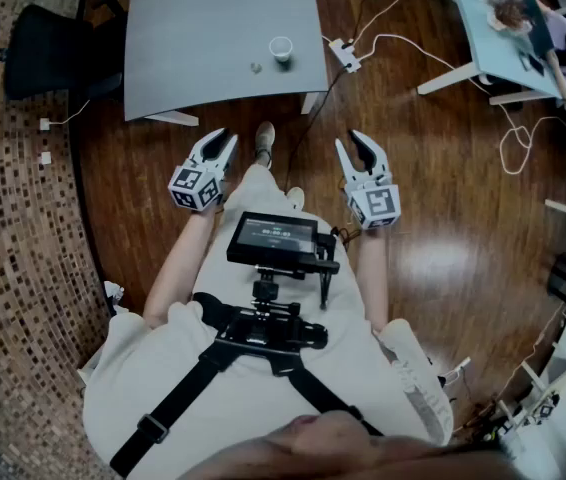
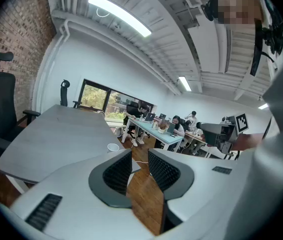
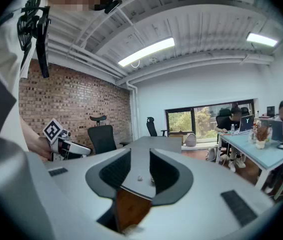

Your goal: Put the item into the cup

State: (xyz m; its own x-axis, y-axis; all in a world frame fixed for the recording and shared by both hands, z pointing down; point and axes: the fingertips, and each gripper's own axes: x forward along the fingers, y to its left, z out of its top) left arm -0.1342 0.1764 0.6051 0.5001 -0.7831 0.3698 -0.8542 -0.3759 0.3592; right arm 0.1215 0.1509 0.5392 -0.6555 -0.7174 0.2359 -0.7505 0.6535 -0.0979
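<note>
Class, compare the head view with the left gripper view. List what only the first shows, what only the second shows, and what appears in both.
Only the head view shows the small item, the chest-mounted screen and the power strip on the floor.

Only the left gripper view shows the ceiling light and the window.

Both show the grey table, the white cup standing on it, the black office chair, and the left tongs and right tongs, open with nothing between them.

Head view steeply down, worktop [image 1: 213,28] with cup [image 1: 281,48] far ahead, both gripper views low, near level, facing that worktop
</note>
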